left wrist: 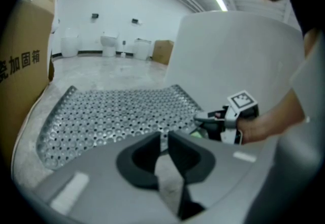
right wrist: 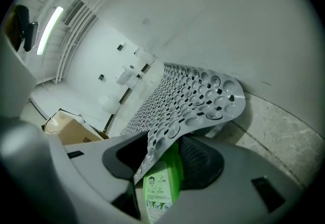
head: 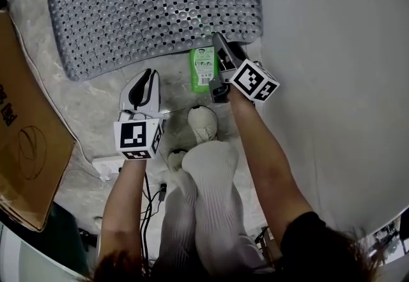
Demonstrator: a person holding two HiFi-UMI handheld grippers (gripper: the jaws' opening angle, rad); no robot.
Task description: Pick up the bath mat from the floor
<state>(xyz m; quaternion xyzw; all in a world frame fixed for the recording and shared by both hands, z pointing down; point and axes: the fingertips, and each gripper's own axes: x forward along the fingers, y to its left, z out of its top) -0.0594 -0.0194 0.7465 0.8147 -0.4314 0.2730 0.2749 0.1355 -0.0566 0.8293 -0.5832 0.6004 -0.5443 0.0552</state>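
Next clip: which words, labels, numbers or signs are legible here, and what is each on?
"加固箱": printed on the cardboard box, seen in the left gripper view; a character before it is cut off at the frame edge.
Cardboard box print in the head view: too blurred to read.
Green bottle label: print too small to read.

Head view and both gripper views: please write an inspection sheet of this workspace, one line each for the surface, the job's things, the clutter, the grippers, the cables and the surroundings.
Surface: pale, mottled floor.
Job's things: grey mat on the floor, its corner raised at the right gripper.
Clutter: green bottle at the mat's near edge; cardboard box at left.
Grippers: left gripper has its jaws almost together, nothing between them; right gripper is open, the mat's edge between its jaws, not clamped.
Cables: black cables and a white power strip by the person's feet.
Surroundings: white curved wall at right.
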